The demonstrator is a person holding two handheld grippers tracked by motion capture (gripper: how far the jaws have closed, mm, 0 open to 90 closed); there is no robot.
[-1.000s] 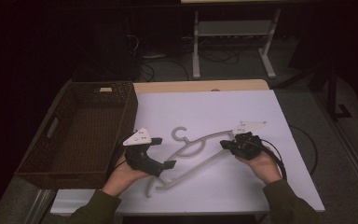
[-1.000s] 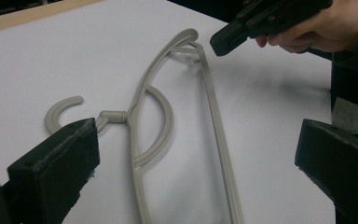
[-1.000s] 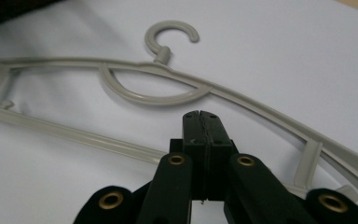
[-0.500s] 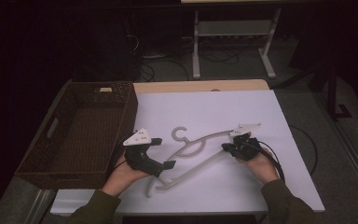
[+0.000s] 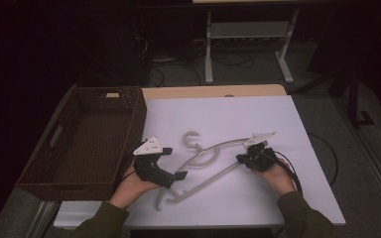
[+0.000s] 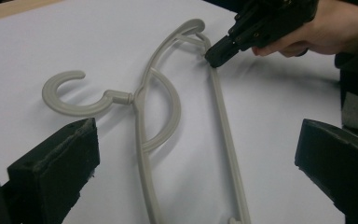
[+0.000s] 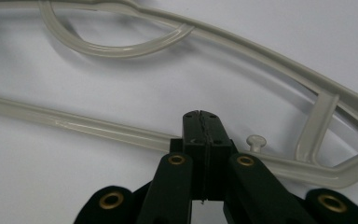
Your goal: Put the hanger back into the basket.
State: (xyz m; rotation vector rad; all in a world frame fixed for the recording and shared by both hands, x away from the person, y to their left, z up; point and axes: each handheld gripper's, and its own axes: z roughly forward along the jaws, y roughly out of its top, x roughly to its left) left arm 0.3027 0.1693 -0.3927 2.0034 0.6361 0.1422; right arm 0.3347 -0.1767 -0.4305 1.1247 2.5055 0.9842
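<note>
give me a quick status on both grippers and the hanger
Left gripper open, jaws wide beside the hanger. Right gripper shut, tips at the hanger's bottom bar. Hanger flat on the white table. Nothing in the way.

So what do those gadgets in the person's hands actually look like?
Each is a black handheld tool: the left gripper and right gripper both end in two black jaws with brass-coloured rivets, carry a grey three-cornered plate on top, and trail a black cable. The person wears dark olive-green sleeves.
</note>
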